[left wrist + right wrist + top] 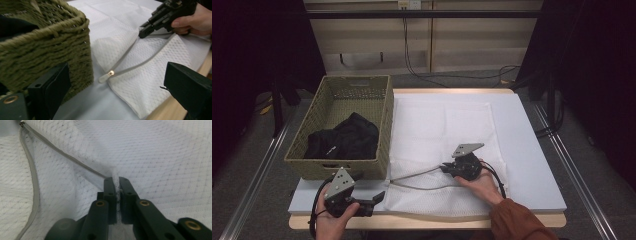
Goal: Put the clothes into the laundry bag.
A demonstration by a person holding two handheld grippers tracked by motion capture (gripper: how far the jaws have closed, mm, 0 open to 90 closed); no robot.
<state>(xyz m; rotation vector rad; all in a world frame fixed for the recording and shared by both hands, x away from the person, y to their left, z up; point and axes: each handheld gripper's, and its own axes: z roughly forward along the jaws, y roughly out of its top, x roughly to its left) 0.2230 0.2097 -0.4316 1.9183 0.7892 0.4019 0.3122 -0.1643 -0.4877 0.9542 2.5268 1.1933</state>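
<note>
A white mesh bag (447, 145) lies flat on the table, its grey zipper (417, 175) parted along the near left side. The brass zipper pull (110, 73) sits at the zipper's left end, close to the basket. My right gripper (117, 182) is shut on a pinch of the mesh next to the upper zipper edge. It points left (444, 169) over the bag's near part. My left gripper (379, 196) rests at the table's front left corner and points right. Its jaws stand wide open with nothing between them (117, 92).
A woven olive basket (337, 167) stands at the table's left, holding a black garment (344, 137). Its near corner (50, 50) is just beside my left gripper. The wooden front edge of the table (422, 222) runs below the bag.
</note>
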